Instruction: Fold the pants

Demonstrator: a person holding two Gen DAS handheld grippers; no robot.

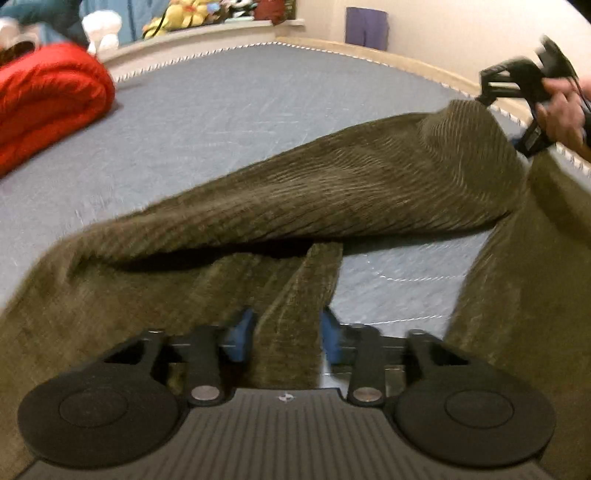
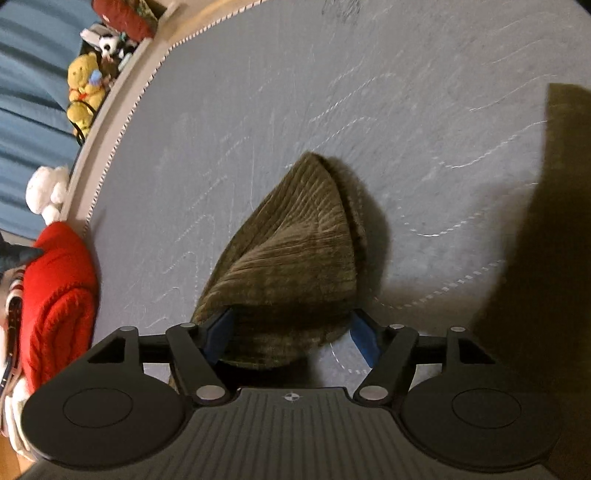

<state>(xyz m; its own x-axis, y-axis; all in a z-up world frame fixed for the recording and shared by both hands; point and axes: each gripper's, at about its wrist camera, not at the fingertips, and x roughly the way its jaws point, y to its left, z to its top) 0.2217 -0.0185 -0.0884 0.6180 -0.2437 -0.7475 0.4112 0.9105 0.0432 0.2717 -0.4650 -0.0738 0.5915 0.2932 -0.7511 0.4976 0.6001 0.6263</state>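
Olive-green corduroy pants (image 1: 314, 192) lie partly lifted over a grey quilted mat (image 1: 229, 110). My left gripper (image 1: 287, 334) is shut on a bunched fold of the pants between its blue pads. My right gripper (image 2: 291, 332) holds a cone-shaped bunch of the same pants (image 2: 295, 243) between its blue pads, raised above the mat. The right gripper also shows in the left wrist view (image 1: 517, 85) at the upper right, held by a hand, pulling the fabric up. More pants fabric (image 2: 546, 229) lies in shadow at the right.
A red knitted garment (image 1: 48, 99) lies rolled at the mat's left edge, also in the right wrist view (image 2: 59, 295). Plush toys (image 2: 85, 88) sit on a ledge beyond the mat's stitched border. A purple cloth (image 1: 365, 27) hangs on the far wall.
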